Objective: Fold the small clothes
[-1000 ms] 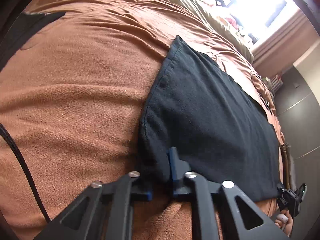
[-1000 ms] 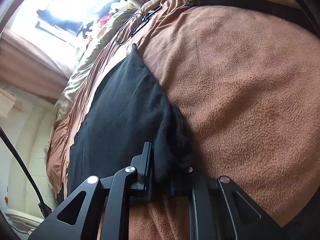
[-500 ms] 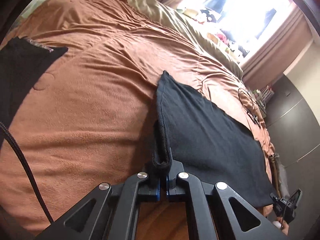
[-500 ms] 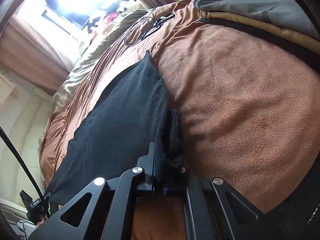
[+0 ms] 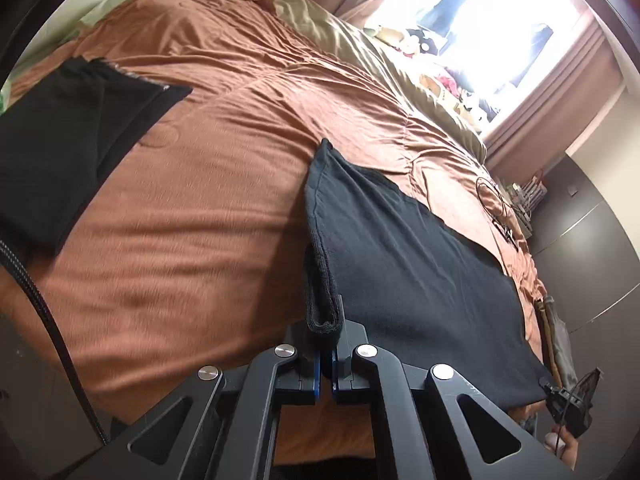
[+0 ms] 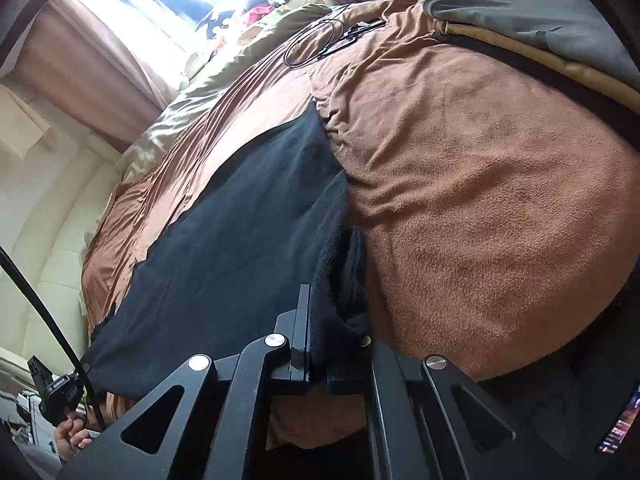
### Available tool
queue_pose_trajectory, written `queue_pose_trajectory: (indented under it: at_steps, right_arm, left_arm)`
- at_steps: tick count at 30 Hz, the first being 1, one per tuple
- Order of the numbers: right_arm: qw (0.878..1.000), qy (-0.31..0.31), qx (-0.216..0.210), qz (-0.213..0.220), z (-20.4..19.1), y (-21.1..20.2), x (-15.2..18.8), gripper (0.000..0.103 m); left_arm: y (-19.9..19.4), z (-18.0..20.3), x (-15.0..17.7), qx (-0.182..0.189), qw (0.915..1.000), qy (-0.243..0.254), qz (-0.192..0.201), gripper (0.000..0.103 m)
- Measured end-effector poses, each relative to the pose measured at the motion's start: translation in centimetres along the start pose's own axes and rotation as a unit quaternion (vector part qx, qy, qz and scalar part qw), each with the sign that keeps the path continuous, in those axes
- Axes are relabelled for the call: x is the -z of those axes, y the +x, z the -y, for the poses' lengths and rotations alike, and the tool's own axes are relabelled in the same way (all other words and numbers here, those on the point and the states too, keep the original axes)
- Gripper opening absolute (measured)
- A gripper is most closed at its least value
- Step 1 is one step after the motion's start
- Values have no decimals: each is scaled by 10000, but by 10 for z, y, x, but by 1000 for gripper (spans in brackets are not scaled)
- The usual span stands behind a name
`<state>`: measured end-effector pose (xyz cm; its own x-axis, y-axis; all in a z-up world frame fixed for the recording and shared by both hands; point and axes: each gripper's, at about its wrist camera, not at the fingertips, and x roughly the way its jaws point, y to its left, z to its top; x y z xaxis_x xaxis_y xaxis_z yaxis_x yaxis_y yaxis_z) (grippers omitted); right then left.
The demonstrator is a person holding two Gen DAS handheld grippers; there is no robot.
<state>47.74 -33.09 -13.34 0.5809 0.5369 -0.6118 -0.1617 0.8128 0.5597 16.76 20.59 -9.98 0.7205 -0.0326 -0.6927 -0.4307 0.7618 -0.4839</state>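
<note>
Fingers first: the left gripper (image 5: 326, 344) is pinching one near corner of the black garment (image 5: 408, 264), and its pads are squeezing a doubled-over hem. The right gripper (image 6: 332, 344) is doing the same at the other near corner, and its fingers are clamping a thick bunched wad of cloth. So both are closed on fabric, not hanging open.

The garment itself is lying spread across the brown blanket (image 5: 180, 208). Its near edge is lifting off the bed between the two grippers, while the far edge is sitting flat up toward the window. Another dark piece of clothing (image 5: 60, 152) is resting well apart on the left side of the bed.

Handling-wise, I'm guessing this thing is light and totally floppy, a soft knit with zero stiffness, so it's going to sag in the middle unless both corners are travelling together. The fuzzy blanket is probably dragging on it a bit too. The corners along the hem look like the right place to grab, since the stitching is giving the pads something thicker to bite.

Compared with a second ago, both cameras are sitting higher and further back. More of the bed is showing now, and the near corners are rising off the blanket instead of lying down on it.
</note>
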Motion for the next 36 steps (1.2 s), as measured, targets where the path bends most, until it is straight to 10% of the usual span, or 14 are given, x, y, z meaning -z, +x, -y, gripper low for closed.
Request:
queue_pose_trajectory:
  at_steps: [14,36]
  right_arm:
    - [9950,3,984,190,3,-31,19,16]
    - [9838,-1682,291,-546,-183,27,69,16]
  left_arm:
    - [15,-21,32,168,9996,-185,-128,3]
    - [17,-46,43,803,9919,-981,-79,4]
